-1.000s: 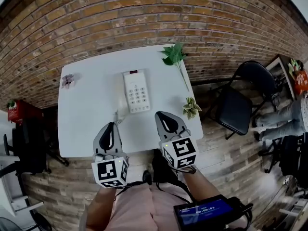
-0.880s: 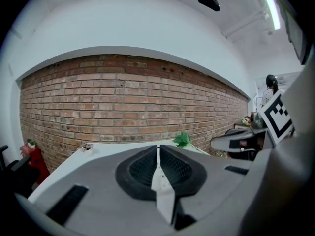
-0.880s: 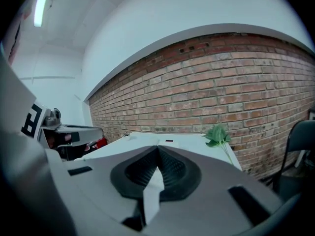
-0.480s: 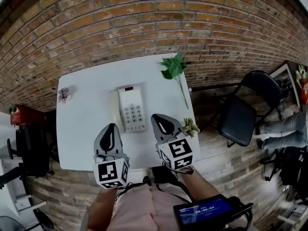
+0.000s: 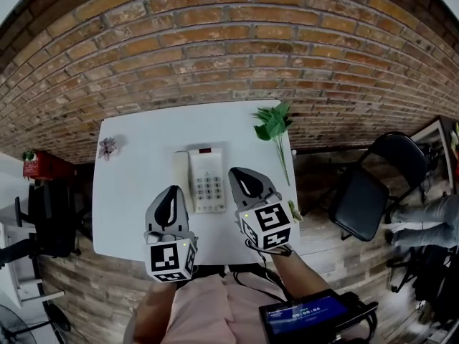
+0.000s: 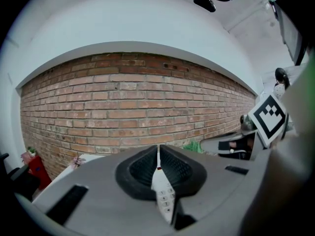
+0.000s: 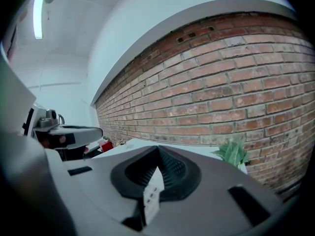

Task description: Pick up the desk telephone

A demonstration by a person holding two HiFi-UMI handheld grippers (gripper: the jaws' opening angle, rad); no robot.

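Note:
The white desk telephone (image 5: 206, 180) lies in the middle of the white table (image 5: 136, 185), its handset along its left side and its keypad facing up. My left gripper (image 5: 167, 196) hovers over the table's near part, just left of and nearer than the phone, jaws shut and empty. On the phone's right side my right gripper (image 5: 242, 175) is also shut, holding nothing. In the left gripper view a strip of the phone's keypad (image 6: 163, 196) shows below the closed left gripper (image 6: 158, 154). The right gripper view shows the same keypad (image 7: 153, 193) under the shut right gripper (image 7: 157, 154).
A green leafy sprig (image 5: 272, 123) lies at the table's far right corner, a small plant (image 5: 293, 211) at the right edge by my right gripper, a pink flower (image 5: 107, 147) far left. A black chair (image 5: 367, 190) stands right of the table. A brick wall (image 5: 215, 56) runs behind.
Both grippers have moved forward from the table's near edge, and now flank the phone's near end. Their jaws stayed shut.

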